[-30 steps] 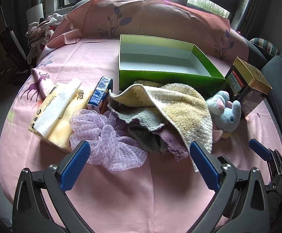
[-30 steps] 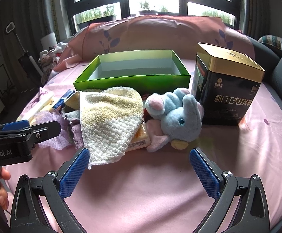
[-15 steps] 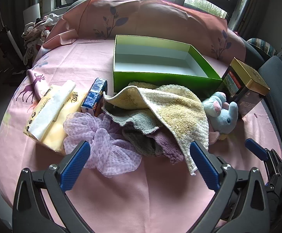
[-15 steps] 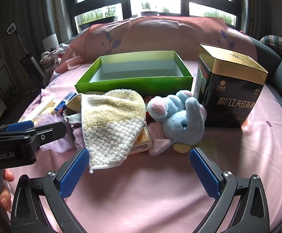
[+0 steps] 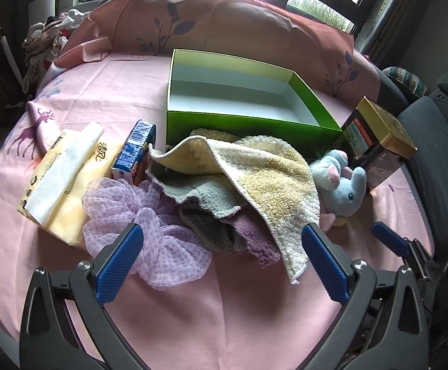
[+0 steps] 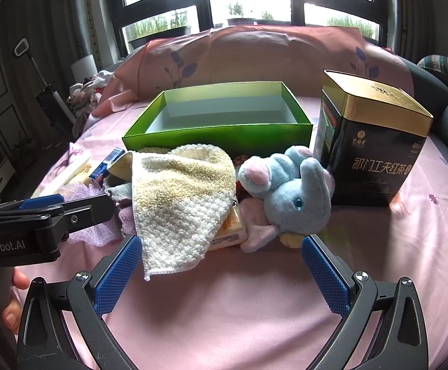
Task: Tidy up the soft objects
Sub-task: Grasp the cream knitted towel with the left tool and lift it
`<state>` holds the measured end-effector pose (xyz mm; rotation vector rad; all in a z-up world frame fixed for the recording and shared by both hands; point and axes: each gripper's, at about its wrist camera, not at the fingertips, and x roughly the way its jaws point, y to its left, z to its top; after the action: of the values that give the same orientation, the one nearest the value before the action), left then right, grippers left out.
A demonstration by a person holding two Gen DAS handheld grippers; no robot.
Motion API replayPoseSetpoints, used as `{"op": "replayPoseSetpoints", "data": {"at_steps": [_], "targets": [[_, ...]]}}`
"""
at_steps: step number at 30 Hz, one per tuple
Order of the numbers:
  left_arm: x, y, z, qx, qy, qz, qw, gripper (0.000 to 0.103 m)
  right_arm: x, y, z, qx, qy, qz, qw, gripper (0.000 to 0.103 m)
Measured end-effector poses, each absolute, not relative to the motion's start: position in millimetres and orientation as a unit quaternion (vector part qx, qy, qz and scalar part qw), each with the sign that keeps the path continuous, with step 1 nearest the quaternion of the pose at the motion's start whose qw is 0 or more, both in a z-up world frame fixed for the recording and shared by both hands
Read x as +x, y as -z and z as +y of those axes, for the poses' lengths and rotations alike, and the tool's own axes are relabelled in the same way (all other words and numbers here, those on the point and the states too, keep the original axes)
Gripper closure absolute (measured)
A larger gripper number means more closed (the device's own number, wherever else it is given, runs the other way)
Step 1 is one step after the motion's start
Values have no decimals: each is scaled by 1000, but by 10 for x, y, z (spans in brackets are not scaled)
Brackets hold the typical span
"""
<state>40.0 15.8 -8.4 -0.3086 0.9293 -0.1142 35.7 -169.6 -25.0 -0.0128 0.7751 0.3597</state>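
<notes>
Both grippers spread wide, nothing held. My left gripper (image 5: 222,260) hovers over the near part of the pink sheet (image 5: 239,314), fingers bracketing the lilac scrunchie (image 5: 150,234) and the towel pile. My right gripper (image 6: 220,273) sits just right of it, facing the yellow towel (image 6: 180,203) and blue plush elephant (image 6: 291,197). Yellow towel drapes over the grey cloth (image 5: 202,194) and mauve cloth (image 5: 254,237), just in front of the green box (image 5: 248,126), which is mid-bed. Elephant lies touching the towel's right edge, beside the black-gold tea tin (image 6: 371,145). Tissue pack (image 5: 60,178) and blue carton (image 5: 136,148) sit toward the left edge.
</notes>
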Motion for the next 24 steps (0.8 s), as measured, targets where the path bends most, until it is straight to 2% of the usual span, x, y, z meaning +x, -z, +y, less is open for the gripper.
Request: {"op": "replayPoseSetpoints", "data": {"at_steps": [4, 12, 15, 17, 20, 21, 23, 24], "targets": [[580, 166, 526, -291, 144, 448, 833, 1, 437, 233, -1783, 40, -214, 381, 899, 0], [940, 192, 629, -325, 169, 476, 799, 3, 717, 316, -1765, 85, -253, 400, 877, 1], [1068, 177, 590, -333, 180, 480, 791, 9, 797, 386, -1707, 86, -262, 410, 869, 9], [1167, 196, 573, -344, 191, 484, 782, 12, 837, 414, -1681, 87, -267, 410, 868, 10], [1307, 299, 558, -345, 182, 501, 773, 15, 932, 467, -1641, 90, -272, 418, 862, 23], [1347, 353, 558, -348, 179, 507, 768, 18, 970, 489, -1629, 91, -273, 422, 860, 28], [1396, 423, 545, -360, 185, 514, 757, 26, 1043, 530, -1608, 93, -272, 429, 856, 32], [1411, 439, 536, -361, 186, 514, 756, 28, 1071, 548, -1599, 95, -275, 432, 854, 38]]}}
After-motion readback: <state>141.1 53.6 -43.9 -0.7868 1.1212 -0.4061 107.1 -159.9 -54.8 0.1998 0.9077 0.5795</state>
